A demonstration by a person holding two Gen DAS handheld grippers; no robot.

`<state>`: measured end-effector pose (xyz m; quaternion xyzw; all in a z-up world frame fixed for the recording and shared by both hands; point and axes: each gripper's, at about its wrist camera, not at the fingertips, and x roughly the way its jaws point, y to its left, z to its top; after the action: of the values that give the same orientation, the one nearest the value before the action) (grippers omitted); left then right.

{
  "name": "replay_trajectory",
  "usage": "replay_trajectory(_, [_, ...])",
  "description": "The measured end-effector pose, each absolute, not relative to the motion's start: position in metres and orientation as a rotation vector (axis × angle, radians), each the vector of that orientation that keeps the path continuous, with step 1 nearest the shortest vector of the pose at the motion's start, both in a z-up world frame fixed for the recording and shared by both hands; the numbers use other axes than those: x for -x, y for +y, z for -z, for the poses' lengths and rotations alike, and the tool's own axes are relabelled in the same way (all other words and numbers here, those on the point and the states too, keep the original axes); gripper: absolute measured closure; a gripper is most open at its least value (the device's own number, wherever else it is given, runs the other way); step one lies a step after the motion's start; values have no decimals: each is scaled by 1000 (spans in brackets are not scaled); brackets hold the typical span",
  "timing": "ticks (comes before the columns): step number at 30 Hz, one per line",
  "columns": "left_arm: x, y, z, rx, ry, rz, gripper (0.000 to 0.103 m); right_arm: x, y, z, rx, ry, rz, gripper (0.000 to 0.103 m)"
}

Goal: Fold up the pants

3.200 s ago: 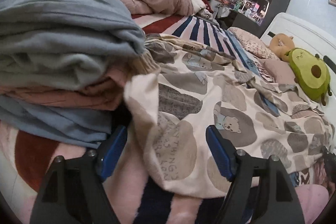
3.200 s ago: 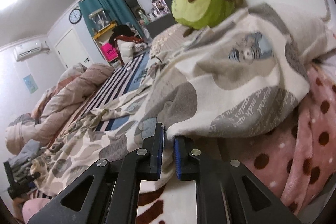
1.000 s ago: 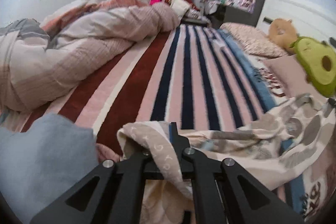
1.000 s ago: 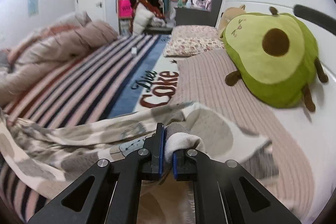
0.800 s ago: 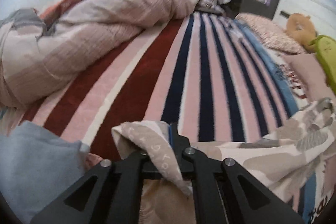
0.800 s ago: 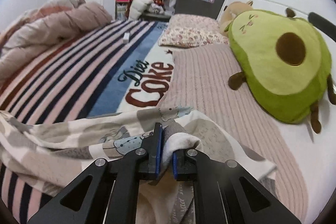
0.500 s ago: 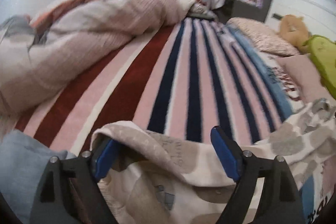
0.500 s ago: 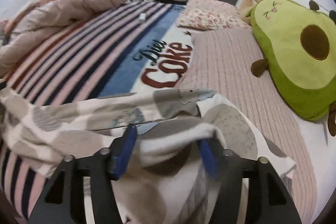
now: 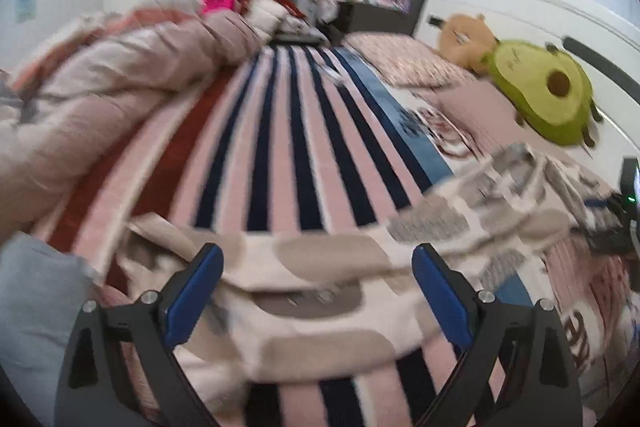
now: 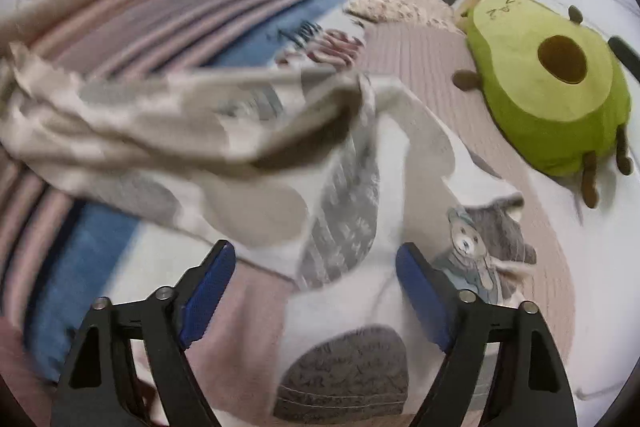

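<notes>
The pants are cream with grey-brown blotches and small bear prints. They lie folded across the striped blanket, stretching from the left gripper to the right. My left gripper is open, its blue pads on either side of the cloth's left end. In the right wrist view the pants lie rumpled, their folded edge lifted and blurred. My right gripper is open over the right end and holds nothing.
A green avocado plush and an orange plush lie by the white headboard on the right. A bunched pink duvet fills the left. Folded grey-blue clothes sit at the near left. Shelves and clutter stand beyond the bed.
Both grippers were shut on the pants a second ago and have opened, letting the cloth drop onto the blanket. Both have drawn back slightly; the views are motion-blurred.
</notes>
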<state>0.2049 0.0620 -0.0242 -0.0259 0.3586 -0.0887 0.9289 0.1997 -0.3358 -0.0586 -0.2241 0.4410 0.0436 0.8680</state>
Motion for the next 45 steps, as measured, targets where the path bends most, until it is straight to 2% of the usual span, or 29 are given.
replay_trajectory(2, [-207,52,38,45,777,219,9,-196,-333,63,613,830,24,53])
replay_trajectory(4, [-210,40,52,28,817,258,9,-198,-336,57,621,795,70,93])
replay_trajectory(5, [-213,33,60,22,840,287,9,-201,-339,52,613,788,84,100])
replay_trajectory(10, [-231,11,88,9,913,347,10,-227,-349,19,641,682,150,101])
replay_trajectory(14, [-254,4,106,0,957,343,10,-259,-362,-7,620,652,184,101])
replay_trajectory(19, [-270,9,117,-15,946,284,10,-309,-377,-12,629,672,261,101])
replay_trajectory(20, [-271,11,116,-15,932,271,10,-318,-380,-8,617,706,261,96])
replay_trajectory(22, [-273,16,114,-17,905,258,10,-326,-379,1,571,738,220,69])
replay_trajectory(23, [-275,18,112,-18,893,247,10,-322,-375,2,555,727,207,40])
replay_trajectory(24, [-276,20,111,-18,889,236,10,-313,-368,2,546,696,193,34])
replay_trajectory(27, [-282,26,109,-16,894,213,10,-283,-337,-6,469,616,23,34])
replay_trajectory(29, [-282,27,106,-21,895,208,10,-273,-318,-1,410,657,-157,34])
replay_trajectory(37, [-265,29,111,-89,940,224,10,-254,-215,95,618,813,-531,37])
replay_trajectory(38, [-263,29,113,-102,940,219,10,-253,-206,107,653,810,-500,46])
replay_trajectory(39, [-263,30,115,-117,937,209,10,-256,-200,116,685,807,-460,71])
replay_trajectory(41, [-265,32,116,-129,927,183,10,-264,-197,122,686,810,-418,102])
replay_trajectory(43, [-270,36,116,-129,915,148,22,-272,-199,116,625,786,-401,102])
replay_trajectory(45, [-279,42,116,-124,900,109,26,-278,-199,107,598,741,-360,102])
